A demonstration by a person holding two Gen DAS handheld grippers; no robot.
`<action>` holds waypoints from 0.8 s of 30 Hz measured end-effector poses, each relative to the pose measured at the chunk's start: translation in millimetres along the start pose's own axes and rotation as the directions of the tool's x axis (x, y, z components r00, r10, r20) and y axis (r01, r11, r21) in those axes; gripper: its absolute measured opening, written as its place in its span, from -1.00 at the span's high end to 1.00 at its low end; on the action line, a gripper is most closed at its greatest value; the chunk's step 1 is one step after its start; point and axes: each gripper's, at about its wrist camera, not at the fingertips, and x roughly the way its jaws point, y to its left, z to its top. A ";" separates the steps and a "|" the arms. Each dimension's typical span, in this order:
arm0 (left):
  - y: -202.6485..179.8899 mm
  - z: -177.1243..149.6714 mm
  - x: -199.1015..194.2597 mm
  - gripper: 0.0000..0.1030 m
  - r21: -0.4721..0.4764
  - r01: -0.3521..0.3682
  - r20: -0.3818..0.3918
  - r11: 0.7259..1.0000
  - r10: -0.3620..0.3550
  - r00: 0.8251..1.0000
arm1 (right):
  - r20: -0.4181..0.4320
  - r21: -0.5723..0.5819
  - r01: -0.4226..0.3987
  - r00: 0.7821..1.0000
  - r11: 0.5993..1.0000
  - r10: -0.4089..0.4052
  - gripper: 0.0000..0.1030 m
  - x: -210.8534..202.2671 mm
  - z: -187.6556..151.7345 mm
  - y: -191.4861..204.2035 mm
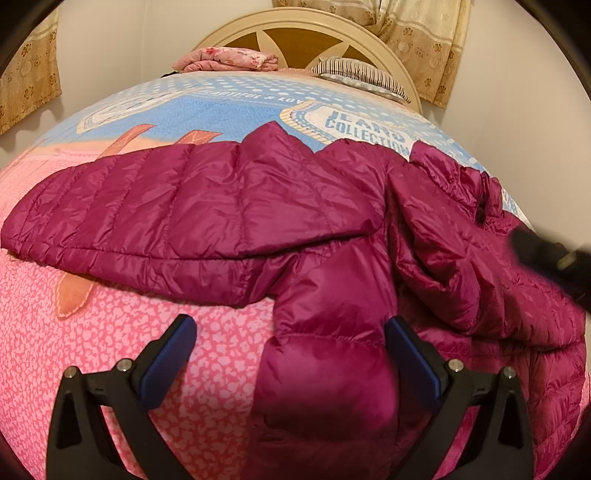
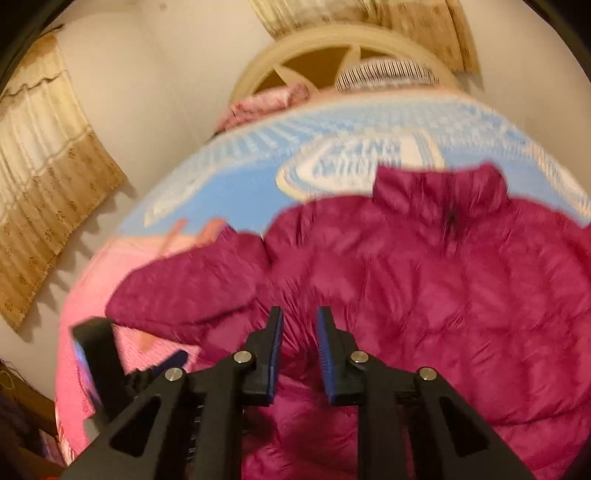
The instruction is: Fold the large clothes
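Note:
A magenta quilted puffer jacket (image 1: 303, 206) lies spread on the bed, with one sleeve (image 1: 122, 206) stretched out to the left. A puffy fold of it (image 1: 325, 354) runs down between the fingers of my left gripper (image 1: 290, 332). That gripper is wide open, and its left pad (image 1: 173, 354) stands clear of the fabric. In the right wrist view the jacket's front (image 2: 443, 280) faces up, collar (image 2: 439, 188) at the far end. My right gripper (image 2: 300, 326) hovers over the jacket's near left part. Its jaws stand a narrow gap apart, with nothing pinched between them. The left gripper (image 2: 136, 343) shows at the lower left.
The bed carries a pink and blue printed cover (image 1: 110, 332). At its head are a cream headboard (image 1: 306, 26), a folded pink blanket (image 1: 229, 59) and a striped pillow (image 1: 354, 70). Curtains (image 2: 44, 177) hang on the wall to the left. The bed's left edge (image 2: 62, 332) drops off.

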 end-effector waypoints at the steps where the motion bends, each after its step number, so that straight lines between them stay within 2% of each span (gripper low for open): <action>1: -0.5 0.2 0.2 -1.00 -0.001 0.002 0.000 1.000 -0.002 1.000 | -0.026 0.023 -0.006 1.000 1.000 0.007 0.64 12.9 -3.9 -2.9; 5: -0.1 -0.7 2.9 -1.00 0.002 -0.003 -0.004 1.000 0.003 1.000 | -0.113 0.113 -0.047 0.992 0.992 0.059 0.64 50.5 -16.3 -16.2; 7: -0.2 -0.8 4.7 -1.00 0.005 -0.008 -0.009 1.000 0.008 1.000 | -0.126 0.133 -0.027 0.991 0.991 0.044 0.65 63.2 -21.0 -19.3; 12: -1.7 0.0 5.6 -1.00 0.006 -0.008 -0.009 1.000 0.008 1.000 | -0.125 0.116 -0.009 0.992 0.993 0.023 0.65 64.2 -20.1 -16.4; 14: -1.4 -0.1 6.1 -1.00 0.006 -0.006 -0.007 1.000 0.006 1.000 | -0.140 0.112 -0.037 0.989 0.993 0.052 0.64 50.4 -13.2 -17.3; 16: -1.6 -0.2 7.3 -1.00 0.006 -0.005 -0.007 1.000 0.006 1.000 | -0.047 0.119 -0.095 0.994 0.988 0.101 0.64 13.3 -2.2 -25.7; 17: -1.6 -0.5 6.9 -1.00 0.008 -0.008 -0.008 1.000 0.008 1.000 | 0.004 0.109 -0.090 0.996 0.990 0.090 0.64 -5.3 2.3 -31.6; 18: -1.6 -0.5 7.2 -1.00 0.011 -0.012 -0.009 1.000 0.012 1.000 | 0.061 0.094 -0.054 0.997 0.994 0.048 0.65 -27.6 7.2 -41.0; 19: -1.2 -0.5 7.4 -1.00 0.013 -0.014 -0.010 1.000 0.014 1.000 | 0.114 0.091 0.029 0.993 0.995 -0.039 0.65 -51.6 12.6 -56.0; 21: -2.6 -0.5 8.7 -1.00 0.017 -0.019 -0.011 1.000 0.019 1.000 | 0.143 0.115 0.192 0.968 0.975 -0.208 0.65 -75.7 18.8 -84.8; 22: -2.6 -0.5 9.2 -1.00 0.018 -0.021 -0.012 1.000 0.021 1.000 | 0.128 0.129 0.310 0.937 0.942 -0.326 0.65 -82.9 20.4 -106.7; 24: -4.2 0.4 10.0 -1.00 0.020 -0.024 -0.012 1.000 0.024 1.000 | 0.079 0.139 0.443 0.886 0.886 -0.456 0.65 -83.3 18.3 -139.9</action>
